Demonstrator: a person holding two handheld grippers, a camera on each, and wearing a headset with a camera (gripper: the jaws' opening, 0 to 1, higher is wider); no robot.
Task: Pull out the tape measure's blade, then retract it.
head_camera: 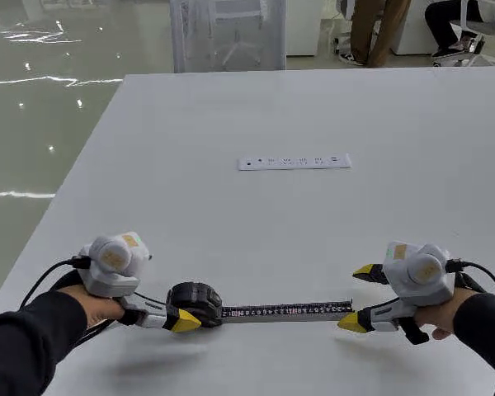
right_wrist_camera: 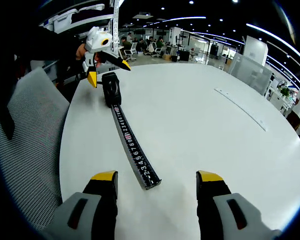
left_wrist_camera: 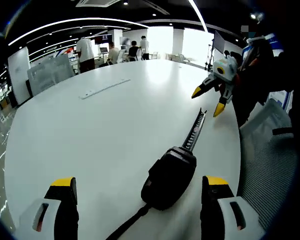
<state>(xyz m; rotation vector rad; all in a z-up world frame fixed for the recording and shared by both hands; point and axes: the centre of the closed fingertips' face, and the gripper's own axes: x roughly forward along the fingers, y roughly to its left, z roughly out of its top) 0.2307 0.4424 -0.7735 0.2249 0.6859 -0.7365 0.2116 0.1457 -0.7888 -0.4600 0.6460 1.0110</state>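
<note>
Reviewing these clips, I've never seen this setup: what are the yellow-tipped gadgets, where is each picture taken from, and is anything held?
No robot: a person holds a two-jaw gripper in each hand. The head view comes from a headset camera; the two round views come from cameras riding on the grippers. On the white table lie a black tape measure, its blade pulled out, and a white power strip. The left gripper stands open with the tape measure between its jaws; the right gripper is open at the blade's tip. Nothing is gripped.
</note>
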